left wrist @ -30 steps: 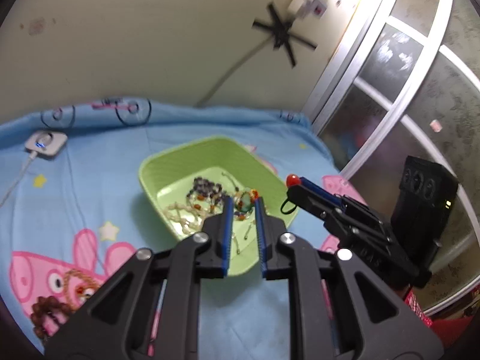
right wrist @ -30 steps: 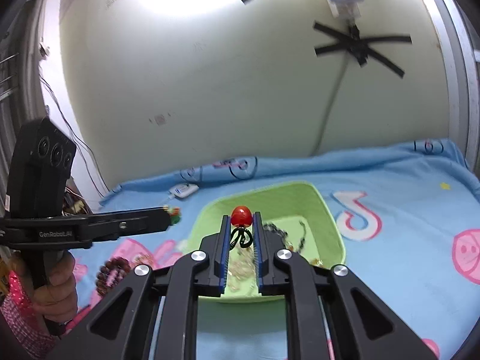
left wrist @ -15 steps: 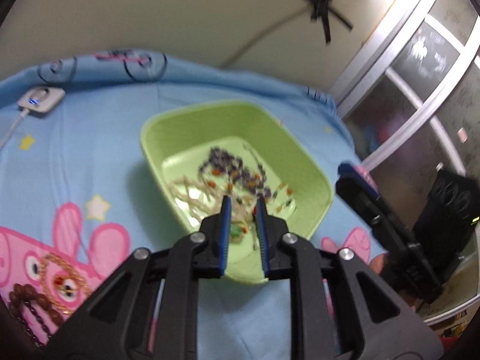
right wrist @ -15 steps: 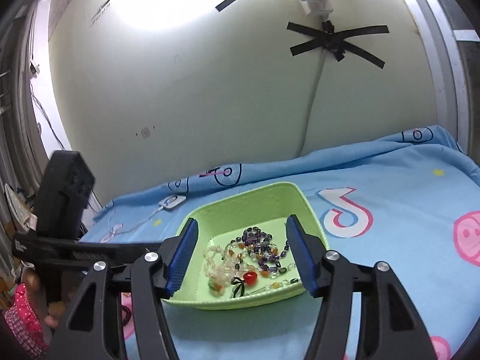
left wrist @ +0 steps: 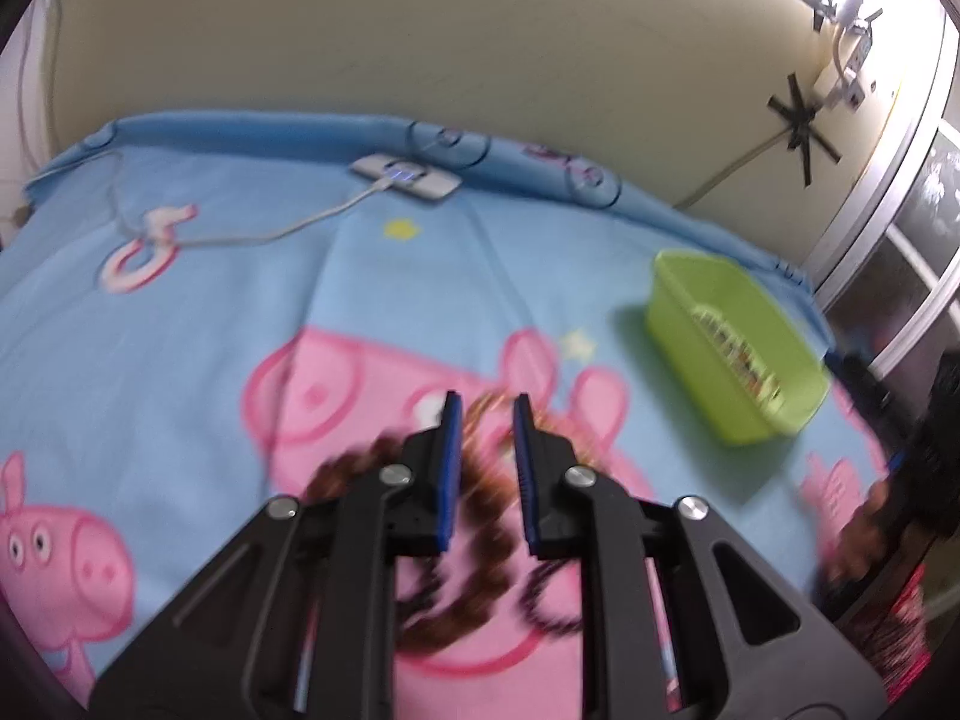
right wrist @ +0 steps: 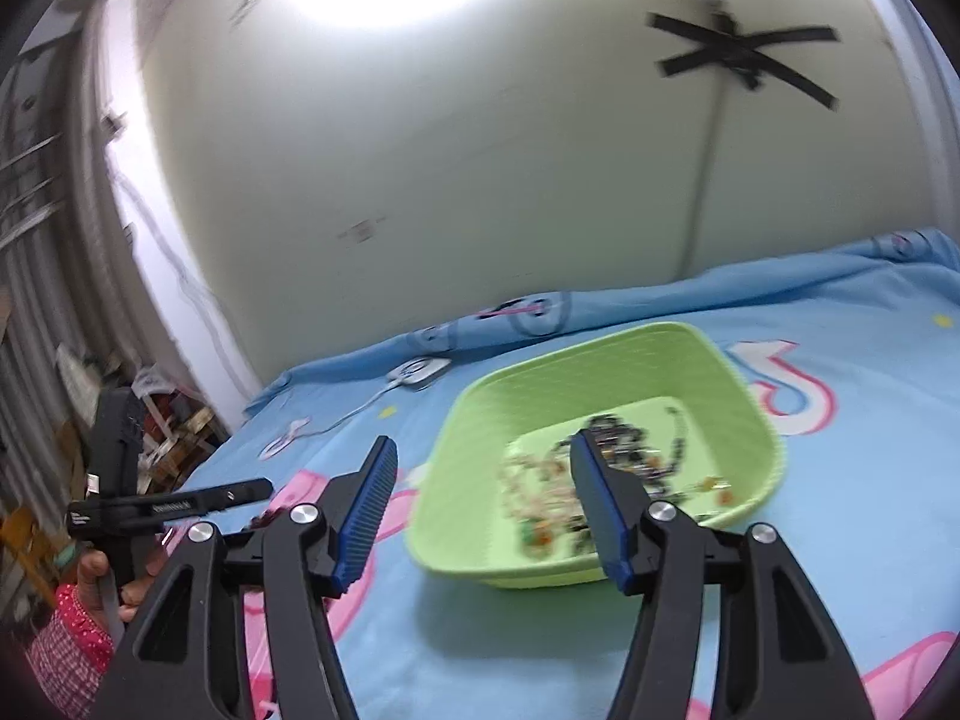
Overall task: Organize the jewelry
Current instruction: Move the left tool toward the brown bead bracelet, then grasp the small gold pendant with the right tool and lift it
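Observation:
A green basket point(right wrist: 606, 384) on the blue cartoon sheet holds several bead strings point(right wrist: 624, 450); it also shows at the right of the left wrist view point(left wrist: 690, 276). My right gripper point(right wrist: 480, 468) is open wide and empty, just in front of the basket's near-left rim. My left gripper point(left wrist: 486, 420) hovers over a brown bead bracelet point(left wrist: 480, 510) and a thin gold chain lying on the pink pig print; its jaws stand a narrow gap apart with nothing between them. The left gripper also appears at the left of the right wrist view point(right wrist: 180, 501).
A white charger with a blue light point(left wrist: 405, 177) and its cable point(left wrist: 252, 237) lie near the far edge of the bed by the wall. A window frame point(left wrist: 888, 192) stands at the right. Clutter stands off the bed's left side point(right wrist: 174, 426).
My left gripper swung left from above the basket to over the brown bracelet on the sheet. My right gripper stays open after dropping the red charm and has drifted slightly left.

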A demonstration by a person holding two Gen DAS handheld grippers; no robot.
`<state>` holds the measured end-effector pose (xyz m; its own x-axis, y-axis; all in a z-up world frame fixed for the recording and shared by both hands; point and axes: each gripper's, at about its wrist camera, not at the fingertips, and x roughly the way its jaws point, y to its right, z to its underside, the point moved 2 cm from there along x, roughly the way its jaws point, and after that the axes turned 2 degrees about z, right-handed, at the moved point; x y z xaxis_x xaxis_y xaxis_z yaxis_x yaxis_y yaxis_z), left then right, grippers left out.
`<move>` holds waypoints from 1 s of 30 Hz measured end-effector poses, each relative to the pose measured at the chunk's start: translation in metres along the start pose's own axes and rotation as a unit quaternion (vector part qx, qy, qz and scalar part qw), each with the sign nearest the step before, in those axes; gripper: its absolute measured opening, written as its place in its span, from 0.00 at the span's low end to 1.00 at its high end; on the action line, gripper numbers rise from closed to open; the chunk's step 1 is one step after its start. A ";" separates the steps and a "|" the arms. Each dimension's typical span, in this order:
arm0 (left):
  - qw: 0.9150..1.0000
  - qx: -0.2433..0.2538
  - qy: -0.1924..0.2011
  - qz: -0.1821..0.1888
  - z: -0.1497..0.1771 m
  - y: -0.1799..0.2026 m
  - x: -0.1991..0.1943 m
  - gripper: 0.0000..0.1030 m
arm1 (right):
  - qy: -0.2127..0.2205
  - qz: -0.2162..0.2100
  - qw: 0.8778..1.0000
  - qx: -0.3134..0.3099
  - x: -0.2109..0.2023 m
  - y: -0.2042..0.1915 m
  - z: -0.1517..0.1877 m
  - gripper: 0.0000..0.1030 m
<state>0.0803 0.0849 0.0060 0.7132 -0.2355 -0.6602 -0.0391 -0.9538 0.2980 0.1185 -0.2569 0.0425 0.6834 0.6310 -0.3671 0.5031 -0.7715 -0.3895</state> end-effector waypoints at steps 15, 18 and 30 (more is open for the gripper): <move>0.999 0.001 0.005 -0.054 0.039 -0.045 -0.011 0.15 | -0.189 -0.057 0.973 -0.119 0.076 -0.090 0.042 0.06; 0.998 -0.018 0.001 -0.059 0.037 -0.056 -0.016 0.15 | -0.224 -0.039 0.960 -0.166 0.098 -0.108 0.050 0.06; 0.996 0.080 0.024 0.014 0.005 -0.002 -0.028 0.15 | -0.249 0.003 0.945 -0.210 0.118 -0.111 0.061 0.00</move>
<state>0.0570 0.0926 0.0199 0.7434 -0.2559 -0.6180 -0.1667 -0.9657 0.1993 0.1115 -0.0917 -0.0093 0.4049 0.5065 -0.7612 0.7373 -0.6732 -0.0557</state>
